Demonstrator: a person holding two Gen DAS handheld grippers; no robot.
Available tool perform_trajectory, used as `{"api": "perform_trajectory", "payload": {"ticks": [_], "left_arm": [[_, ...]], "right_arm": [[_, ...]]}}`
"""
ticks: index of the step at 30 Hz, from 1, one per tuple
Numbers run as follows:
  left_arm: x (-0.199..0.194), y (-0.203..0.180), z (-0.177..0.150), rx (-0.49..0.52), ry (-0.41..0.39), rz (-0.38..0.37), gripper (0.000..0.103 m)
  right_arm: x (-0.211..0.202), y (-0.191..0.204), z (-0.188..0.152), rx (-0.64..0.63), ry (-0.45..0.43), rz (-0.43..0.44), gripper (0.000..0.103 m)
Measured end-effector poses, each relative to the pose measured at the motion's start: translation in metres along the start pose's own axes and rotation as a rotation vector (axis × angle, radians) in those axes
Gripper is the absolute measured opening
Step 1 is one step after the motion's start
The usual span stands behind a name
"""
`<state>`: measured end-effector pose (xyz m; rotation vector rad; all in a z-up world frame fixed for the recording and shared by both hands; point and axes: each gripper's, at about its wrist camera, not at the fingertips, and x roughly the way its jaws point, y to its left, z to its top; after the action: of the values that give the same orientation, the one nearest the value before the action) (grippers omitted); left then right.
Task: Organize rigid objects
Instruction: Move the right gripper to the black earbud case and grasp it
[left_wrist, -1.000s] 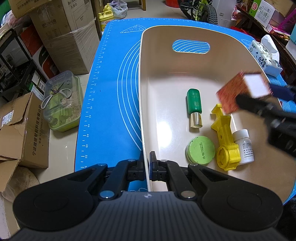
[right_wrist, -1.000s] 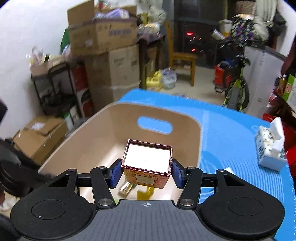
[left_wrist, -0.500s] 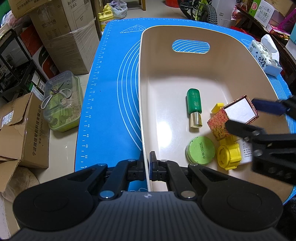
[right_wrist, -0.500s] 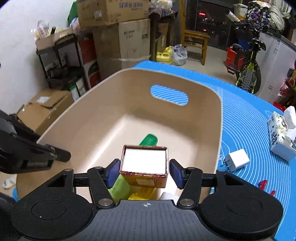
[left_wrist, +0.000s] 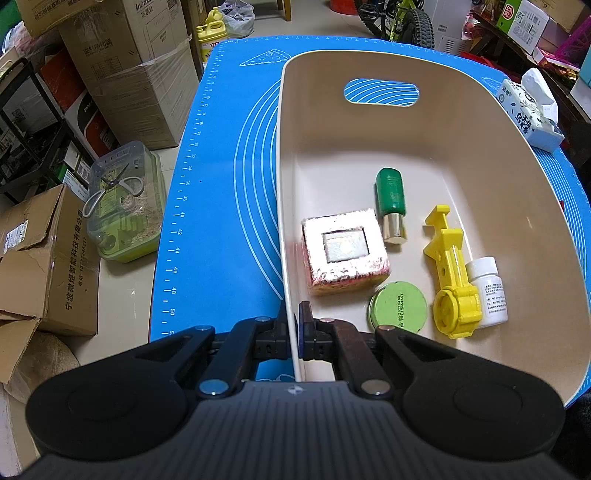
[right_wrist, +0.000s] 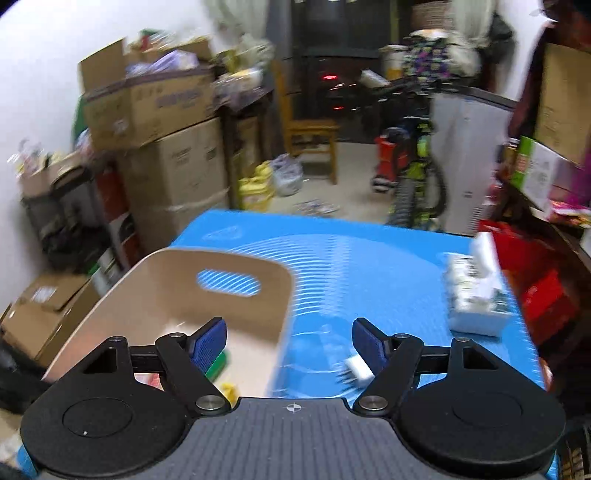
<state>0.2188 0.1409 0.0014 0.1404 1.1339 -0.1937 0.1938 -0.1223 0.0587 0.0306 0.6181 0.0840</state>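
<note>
We note left gripper (left_wrist: 294, 328) clamped on beige bin (left_wrist: 554, 236) wall. Right gripper (right_wrist: 289, 341) spread wide, holding nothing. Patterned box (left_wrist: 345, 252) rests in bin beside green bottle (left_wrist: 390, 204).

1. Bin (left_wrist: 535, 206) sits on mat (left_wrist: 221, 177), which covers the bench.
2. In the bin: box (left_wrist: 345, 254) by the left wall, bottle (left_wrist: 390, 205) just right and behind it, round tin (left_wrist: 398, 307) in front of the box.
3. Clip tool (left_wrist: 448, 273) right of the tin; pill jar (left_wrist: 487, 291) touching the tool's right side.
4. Tissue pack (left_wrist: 530, 110) on the mat, right of the bin, beyond its far corner.
5. Charger (right_wrist: 357, 365) on the mat right of the bin.
6. Left gripper (left_wrist: 294, 332) fingers on the bin's near-left wall, one each side.
7. Floor left of the bench: tub (left_wrist: 125, 206), cartons (left_wrist: 40, 266).
</note>
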Motion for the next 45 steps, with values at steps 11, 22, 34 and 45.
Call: {"api": "perform_trajectory", "payload": {"ticks": [11,22,34,45], "left_arm": [[0.000,0.000,0.000,0.001,0.001,0.002,0.005],[0.000,0.000,0.000,0.002,0.001,0.004,0.005],[0.000,0.000,0.000,0.001,0.001,0.004,0.005],[0.000,0.000,0.000,0.002,0.001,0.004,0.005]], "right_arm": [[0.024,-0.070,-0.036,0.072,0.030,-0.121,0.079],[0.069,-0.074,-0.070,-0.016,0.167,-0.095,0.079],[0.094,-0.065,-0.093,-0.109,0.233,-0.003,0.078],[0.102,-0.062,-0.098,-0.108,0.256,0.034,0.057]]}}
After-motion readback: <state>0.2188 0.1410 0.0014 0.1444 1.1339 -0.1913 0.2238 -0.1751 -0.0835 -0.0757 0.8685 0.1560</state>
